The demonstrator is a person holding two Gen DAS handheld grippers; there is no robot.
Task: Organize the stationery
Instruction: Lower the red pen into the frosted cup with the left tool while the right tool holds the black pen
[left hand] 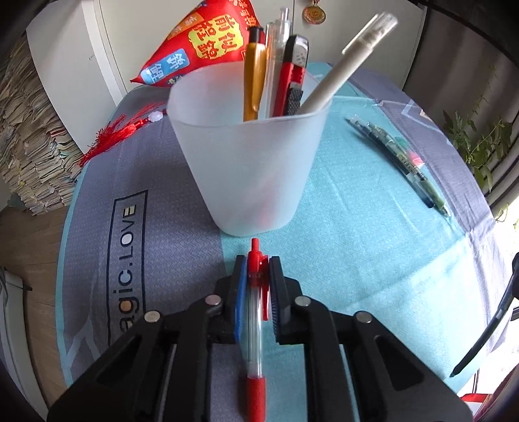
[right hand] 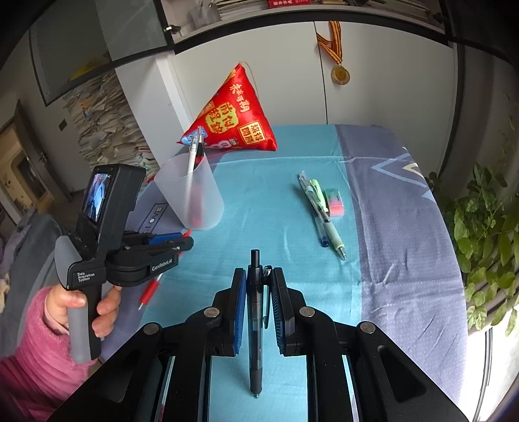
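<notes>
This looks like a room in a home, used as a study. The bench (right hand: 389,227) wears a household cloth in teal and grey-blue with printed lettering. Behind the bench stand white cabinet doors (right hand: 373,81), and on them hangs a gold medal (right hand: 340,74) by a striped ribbon. Above the cabinets a shelf of books (right hand: 292,6) runs along the wall. To the left of the bench rises a tall stack of papers (right hand: 103,130). To its right grows a leafy houseplant (right hand: 480,233) in window light. At the bench's far edge sits a red festive pouch (right hand: 233,120).
</notes>
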